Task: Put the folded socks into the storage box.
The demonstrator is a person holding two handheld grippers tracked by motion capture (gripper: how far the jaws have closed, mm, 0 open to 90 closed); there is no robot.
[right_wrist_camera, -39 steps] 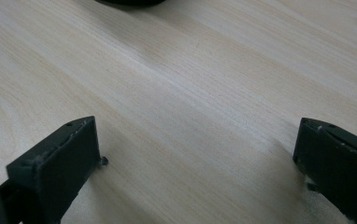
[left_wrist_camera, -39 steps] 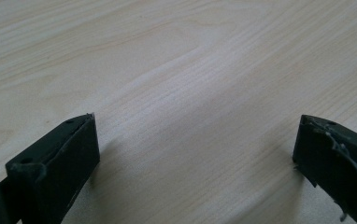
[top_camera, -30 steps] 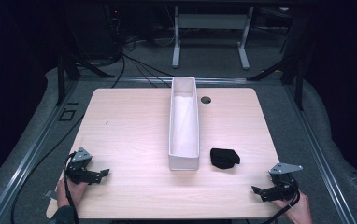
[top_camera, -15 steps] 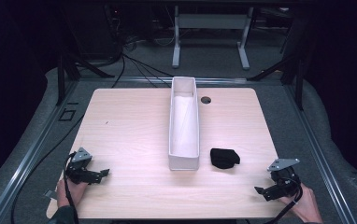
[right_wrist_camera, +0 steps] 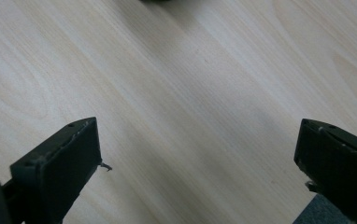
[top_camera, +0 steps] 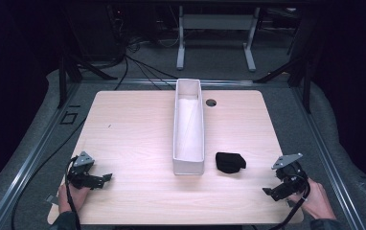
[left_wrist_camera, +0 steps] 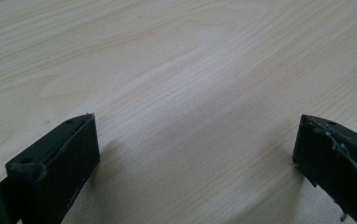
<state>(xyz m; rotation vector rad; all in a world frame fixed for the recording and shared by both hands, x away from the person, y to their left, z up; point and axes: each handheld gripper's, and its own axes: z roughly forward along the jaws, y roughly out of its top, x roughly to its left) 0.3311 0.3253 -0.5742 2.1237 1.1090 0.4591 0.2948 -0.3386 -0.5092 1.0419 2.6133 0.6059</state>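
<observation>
The black bundle [top_camera: 230, 162], soft and folded like cloth, lies on the desk [top_camera: 133, 134] near the front edge, just beside the right wall of the white box [top_camera: 188, 143] at its near end, apart from it. The box is long and narrow, running from the back edge toward the front along the desk's middle, and looks empty.

The right gripper [top_camera: 278, 188] rests at the front right corner, jaws spread wide and holding nothing; in the right gripper view [right_wrist_camera: 195, 163] bare wood lies between them, with a dark sliver of the bundle at the top edge. The left gripper [top_camera: 97, 179] sits near the front left corner, also spread wide over bare wood [left_wrist_camera: 195, 158].

The step in hand appears to be the reach for the bundle, likely to drop it in the box. The right gripper is nearer, so it should do the work. Keep the jaws fully apart while travelling toward the box, come down over the bundle's thick middle rather than a loose edge, and press low enough to catch every layer before closing. Approach from the side away from the box, so that a jaw does not knock its wall. The left gripper can stay put, or steady the box if it slides.
</observation>
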